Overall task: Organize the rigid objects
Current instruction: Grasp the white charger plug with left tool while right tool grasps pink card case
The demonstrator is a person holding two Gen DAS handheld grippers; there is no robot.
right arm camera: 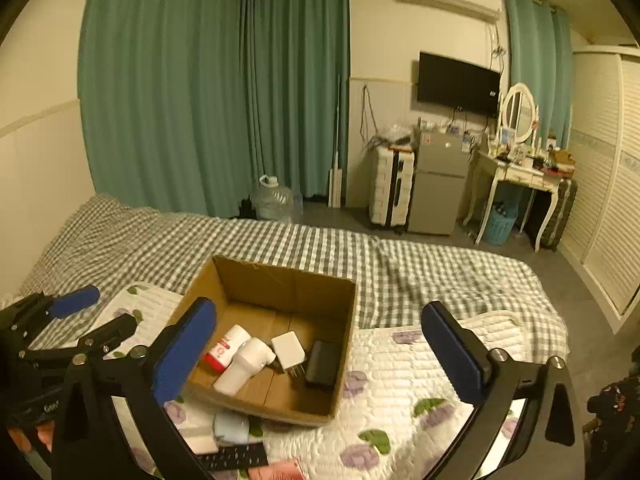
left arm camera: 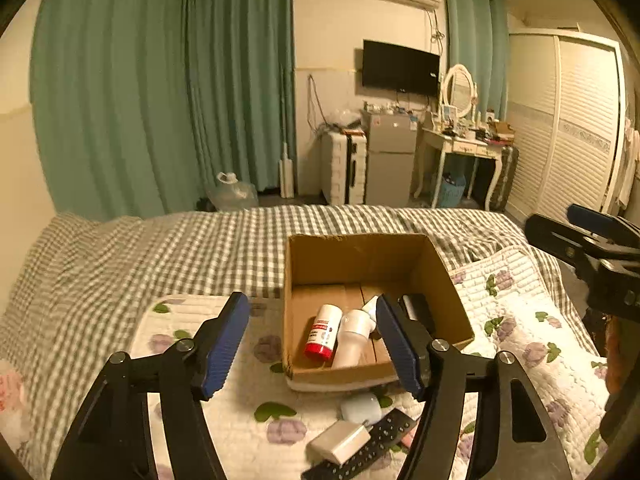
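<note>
An open cardboard box (left arm camera: 352,256) (right arm camera: 280,280) sits on the bed. Inside lie a red-and-white tube (left arm camera: 323,332) (right arm camera: 225,347), a white bottle (left arm camera: 352,338) (right arm camera: 245,365), a white plug adapter (right arm camera: 287,349) and a black case (left arm camera: 418,310) (right arm camera: 322,363). In front of the box lie a pale blue earbud case (left arm camera: 361,408) (right arm camera: 231,428), a white charger (left arm camera: 339,441), a black remote (left arm camera: 362,446) (right arm camera: 234,459) and a pink item (right arm camera: 276,472). My left gripper (left arm camera: 314,340) is open and empty before the box; it also shows in the right wrist view (right arm camera: 98,310). My right gripper (right arm camera: 320,354) is open and empty above the box.
The box stands on a floral quilted mat (left arm camera: 520,320) (right arm camera: 408,380) over a checked bedsheet (left arm camera: 180,248) (right arm camera: 400,268). Beyond the bed stand green curtains, a water jug (right arm camera: 276,200), a suitcase, a small fridge (right arm camera: 438,184) and a dressing table (right arm camera: 516,172).
</note>
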